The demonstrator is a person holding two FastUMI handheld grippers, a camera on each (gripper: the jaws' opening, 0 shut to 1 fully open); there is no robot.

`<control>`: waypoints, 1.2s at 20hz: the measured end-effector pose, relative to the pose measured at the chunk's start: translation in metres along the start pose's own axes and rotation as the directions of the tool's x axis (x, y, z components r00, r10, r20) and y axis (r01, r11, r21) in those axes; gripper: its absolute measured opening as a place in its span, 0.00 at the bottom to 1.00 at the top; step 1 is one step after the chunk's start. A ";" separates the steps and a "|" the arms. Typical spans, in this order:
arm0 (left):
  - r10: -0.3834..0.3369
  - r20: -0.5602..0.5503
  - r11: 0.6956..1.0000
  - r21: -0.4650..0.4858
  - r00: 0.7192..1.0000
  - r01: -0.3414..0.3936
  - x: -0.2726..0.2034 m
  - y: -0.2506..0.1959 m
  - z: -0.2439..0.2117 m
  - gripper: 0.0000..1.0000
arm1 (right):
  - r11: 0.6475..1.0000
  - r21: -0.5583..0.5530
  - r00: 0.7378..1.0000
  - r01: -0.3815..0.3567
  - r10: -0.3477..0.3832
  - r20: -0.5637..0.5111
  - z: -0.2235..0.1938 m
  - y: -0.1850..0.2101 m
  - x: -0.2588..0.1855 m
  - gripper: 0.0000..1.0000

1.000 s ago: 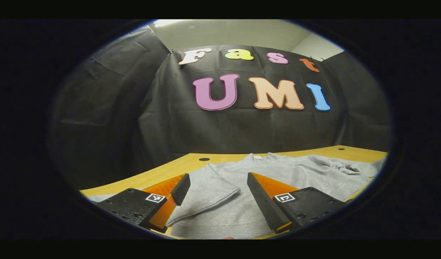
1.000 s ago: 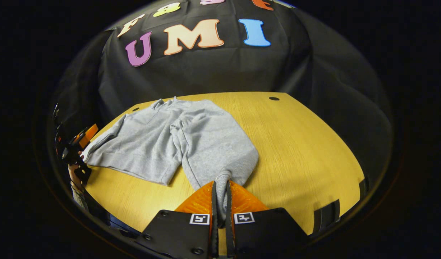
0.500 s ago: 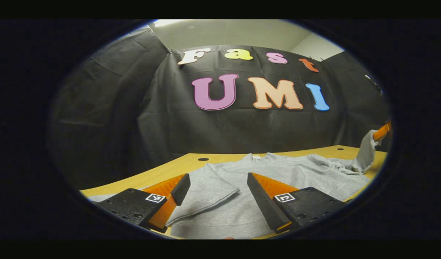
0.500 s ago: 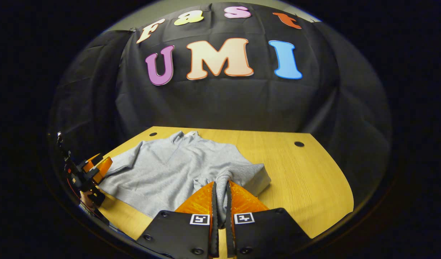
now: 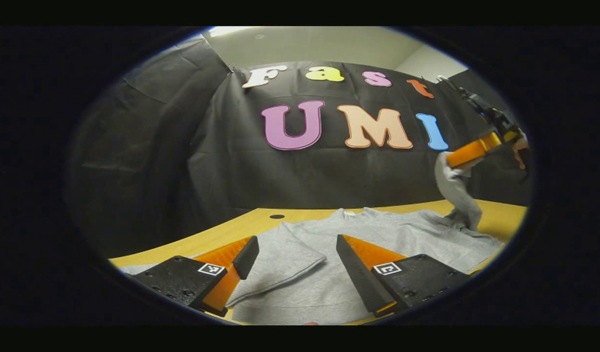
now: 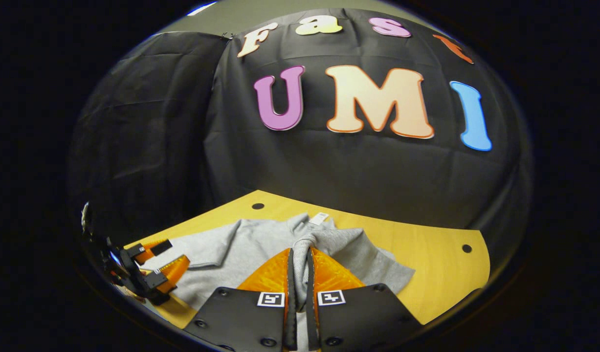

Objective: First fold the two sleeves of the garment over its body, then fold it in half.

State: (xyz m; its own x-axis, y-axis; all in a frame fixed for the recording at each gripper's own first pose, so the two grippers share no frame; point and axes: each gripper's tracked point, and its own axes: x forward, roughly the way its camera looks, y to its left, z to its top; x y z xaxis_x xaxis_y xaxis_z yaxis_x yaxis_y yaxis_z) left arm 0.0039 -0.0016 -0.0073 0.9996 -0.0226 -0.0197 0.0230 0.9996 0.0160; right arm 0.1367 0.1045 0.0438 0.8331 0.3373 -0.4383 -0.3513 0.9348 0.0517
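A grey sweatshirt [image 5: 378,234] lies flat on the wooden table [image 5: 241,227]. One sleeve [image 5: 285,256] lies folded over the body, and my left gripper [image 5: 292,264] stands open just above it, a finger on either side. My right gripper [image 6: 300,274] is shut on the cuff of the other sleeve [image 6: 304,244]. In the left gripper view that sleeve [image 5: 456,193] hangs lifted well above the table at the right, held by the right gripper [image 5: 468,155]. In the right gripper view the left gripper [image 6: 158,261] shows open at the far left.
The table [image 6: 427,259] has bare wood to the right of the garment and small round holes [image 6: 466,248] near its back corners. Black cloth closes the booth behind and at both sides.
My right gripper has lifted the sleeve cuff off the table and carried it up and leftward over the body. The left gripper has stayed still and open.
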 end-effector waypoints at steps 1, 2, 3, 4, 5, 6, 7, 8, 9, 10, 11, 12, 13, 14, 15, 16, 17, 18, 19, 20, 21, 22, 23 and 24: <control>-0.001 0.000 1.000 0.000 1.000 0.001 0.000 0.000 -0.001 0.93 | 1.000 -0.013 1.000 -0.025 0.025 0.004 0.007 0.013 0.012 0.10; -0.001 0.000 1.000 0.000 1.000 0.001 0.000 0.000 0.000 0.95 | 0.999 -0.022 0.999 -0.048 0.048 0.005 0.013 0.026 0.026 0.10; -0.003 0.000 1.000 0.000 1.000 0.003 0.000 0.000 -0.001 0.94 | 0.997 -0.030 0.997 -0.072 0.072 0.004 0.017 0.039 0.039 0.10; -0.004 0.000 1.000 0.000 1.000 0.004 0.000 0.000 0.000 0.94 | 0.995 -0.034 0.995 -0.097 0.097 0.003 0.018 0.054 0.053 0.10; -0.004 0.000 1.000 0.000 1.000 0.004 0.000 0.000 -0.001 0.94 | 0.992 -0.030 0.993 -0.119 0.119 -0.006 0.018 0.066 0.067 0.10; -0.005 0.000 1.000 0.000 1.000 0.005 0.000 0.000 -0.001 0.94 | 0.990 -0.023 0.990 -0.141 0.141 -0.018 0.015 0.079 0.079 0.10; -0.006 0.000 1.000 0.000 1.000 0.006 0.000 0.000 -0.001 0.94 | 0.987 -0.015 0.987 -0.160 0.160 -0.030 0.013 0.091 0.093 0.10; -0.007 0.000 1.000 -0.001 1.000 0.007 0.000 0.000 -0.001 0.94 | 0.985 -0.010 0.984 -0.171 0.171 -0.041 0.008 0.100 0.106 0.10; -0.007 0.000 1.000 0.000 1.000 0.007 0.000 0.000 -0.001 0.94 | 0.984 -0.005 0.983 -0.179 0.178 -0.050 0.003 0.109 0.120 0.10; -0.007 0.000 1.000 0.000 1.000 0.007 0.000 0.000 0.000 0.94 | 0.982 0.005 0.981 -0.187 0.187 -0.060 -0.003 0.117 0.133 0.10; -0.007 0.000 1.000 0.000 1.000 0.007 0.000 0.000 0.000 0.94 | 0.980 0.017 0.978 -0.196 0.197 -0.070 -0.009 0.125 0.146 0.10; -0.008 0.000 1.000 -0.001 1.000 0.008 0.000 -0.001 0.000 0.94 | 0.981 0.024 0.977 -0.192 0.193 -0.086 -0.017 0.128 0.158 0.10; -0.008 0.000 1.000 -0.001 1.000 0.008 0.000 0.000 -0.001 0.94 | 0.982 0.025 0.977 -0.188 0.190 -0.100 -0.024 0.133 0.168 0.10; -0.008 -0.001 1.000 0.000 1.000 0.008 0.000 0.000 0.000 0.94 | 0.981 0.024 0.974 -0.194 0.196 -0.112 -0.033 0.138 0.175 0.10; -0.008 -0.001 1.000 0.000 1.000 0.008 0.000 0.000 0.000 0.93 | 0.980 0.029 0.972 -0.198 0.200 -0.124 -0.039 0.144 0.182 0.10; -0.008 0.000 1.000 0.000 1.000 0.008 0.000 0.000 0.000 0.93 | 0.979 0.031 0.970 -0.201 0.204 -0.133 -0.045 0.152 0.187 0.10; -0.008 0.000 1.000 -0.001 1.000 0.008 -0.001 0.000 0.000 0.93 | 0.979 0.025 0.970 -0.202 0.203 -0.135 -0.048 0.156 0.194 0.10; -0.008 -0.001 1.000 0.000 1.000 0.008 -0.001 0.000 0.000 0.93 | 0.979 0.024 0.969 -0.202 0.203 -0.137 -0.053 0.158 0.196 0.12; -0.008 0.000 1.000 -0.001 1.000 0.008 -0.001 0.000 0.000 0.94 | 0.975 0.037 0.965 -0.219 0.222 -0.143 -0.055 0.163 0.196 0.17; -0.008 0.000 1.000 -0.001 1.000 0.008 -0.001 -0.001 0.001 0.94 | 0.974 0.046 0.964 -0.221 0.226 -0.143 -0.057 0.167 0.202 0.22; -0.008 0.000 1.000 -0.001 1.000 0.008 -0.001 0.000 0.000 0.94 | 0.974 0.042 0.965 -0.224 0.227 -0.133 -0.053 0.167 0.203 0.28; -0.008 0.000 1.000 -0.001 1.000 0.008 -0.001 0.000 0.001 0.94 | 0.973 0.033 0.965 -0.229 0.231 -0.121 -0.049 0.167 0.199 0.44; -0.008 -0.001 1.000 -0.001 1.000 0.008 -0.001 0.000 0.000 0.94 | 0.978 0.014 0.971 -0.208 0.209 -0.114 -0.047 0.163 0.199 0.60; -0.008 0.000 1.000 -0.001 1.000 0.008 -0.001 0.000 0.001 0.94 | 0.982 -0.013 0.977 -0.191 0.189 -0.102 -0.045 0.160 0.196 0.83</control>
State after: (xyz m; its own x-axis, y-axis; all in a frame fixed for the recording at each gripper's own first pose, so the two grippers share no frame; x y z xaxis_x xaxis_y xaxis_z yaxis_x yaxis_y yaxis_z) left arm 0.0028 -0.0018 -0.0066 0.9993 -0.0309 -0.0201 0.0312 0.9994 0.0146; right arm 0.2250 0.3149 -0.0744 0.7037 0.4945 -0.5102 -0.5093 0.8517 0.1230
